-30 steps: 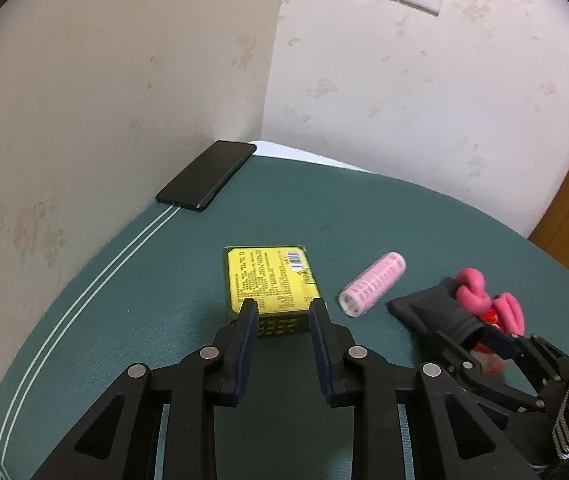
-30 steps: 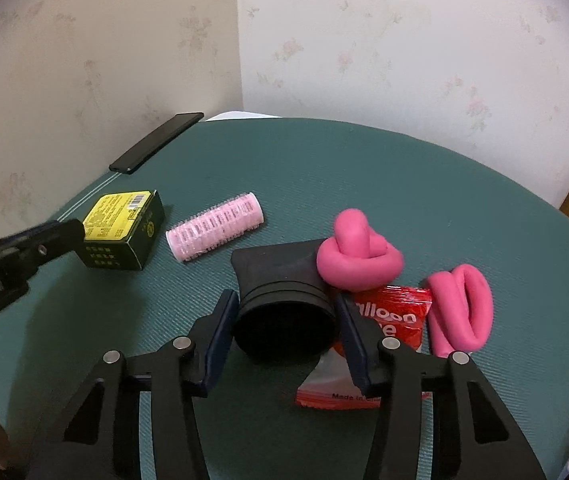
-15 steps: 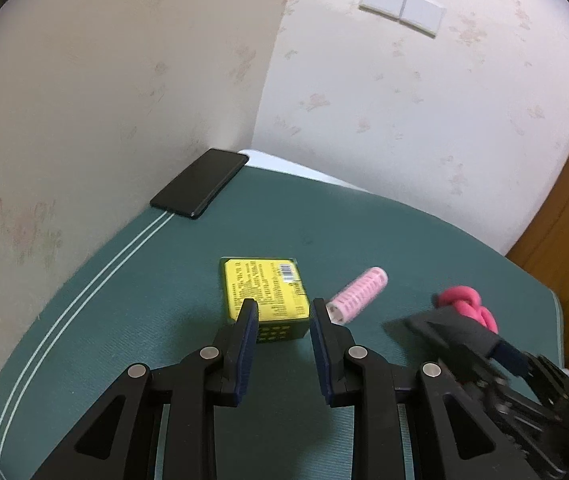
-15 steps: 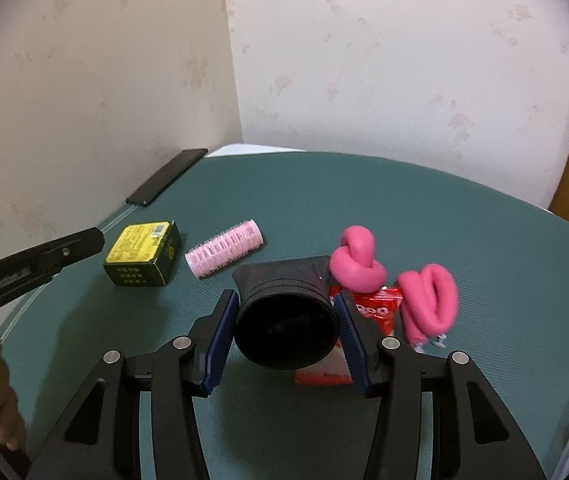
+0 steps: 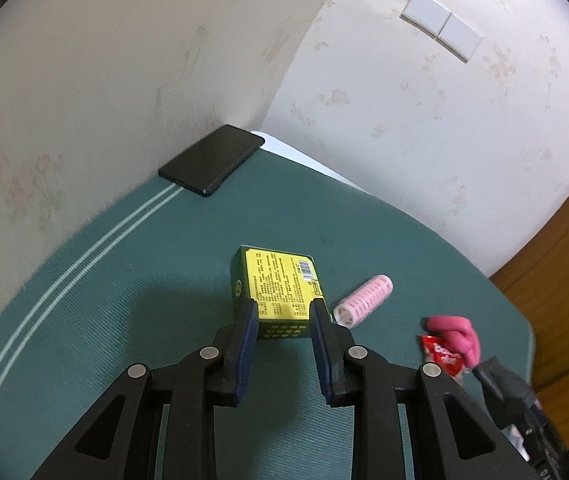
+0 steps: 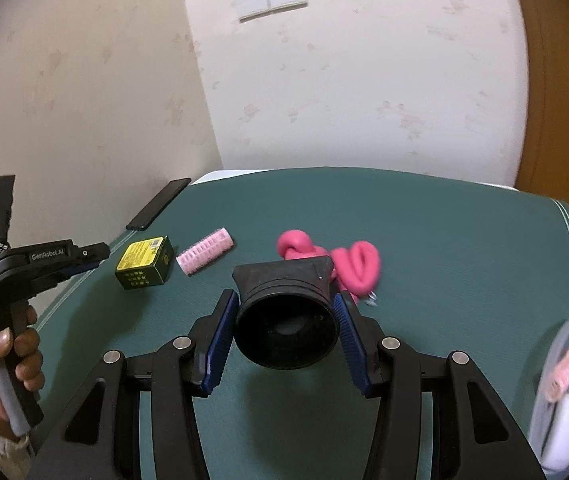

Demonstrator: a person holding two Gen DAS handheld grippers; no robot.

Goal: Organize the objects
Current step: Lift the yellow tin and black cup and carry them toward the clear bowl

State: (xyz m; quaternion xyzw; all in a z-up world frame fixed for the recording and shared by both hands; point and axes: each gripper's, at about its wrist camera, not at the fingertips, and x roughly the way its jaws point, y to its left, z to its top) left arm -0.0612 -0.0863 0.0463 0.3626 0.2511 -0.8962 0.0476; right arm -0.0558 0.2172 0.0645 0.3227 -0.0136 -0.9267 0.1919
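- At the far left of the right wrist view, a hand [image 6: 4,364] is seen wrapped around the handle of the left gripper [image 6: 98,252], which is held over the left edge of the green cloth [image 6: 444,240].
- The left jaws are drawn in to their narrowest and nothing is grasped. In the left wrist view the box [image 5: 280,284] is framed between the fingertips, but it lies on the cloth beyond them and is not touched.
- A black phone [image 6: 160,203] is laid flat in the back left corner, against the wall.
- The yellow-topped box is set down near the left edge, in front of the phone and well apart from it.
- A pink roller [image 6: 204,251] is laid on its side just right of the box, with a small gap between them.
- In the middle, a black rubber cup [image 6: 284,320] is clamped between the blue pads of the right gripper [image 6: 284,298], its open mouth turned toward the camera.
- Behind the cup, a knotted pink balloon [image 6: 296,244] is seen, and a looped pink balloon [image 6: 358,268] lies beside it to the right.
- A red packet [image 5: 442,354] is seen under the knotted balloon in the left wrist view.
- At the right edge, part of a clear tub [image 6: 564,344] is seen, blurred. A second pink roller [image 6: 568,368] and a white item [image 6: 568,432] are held in it.
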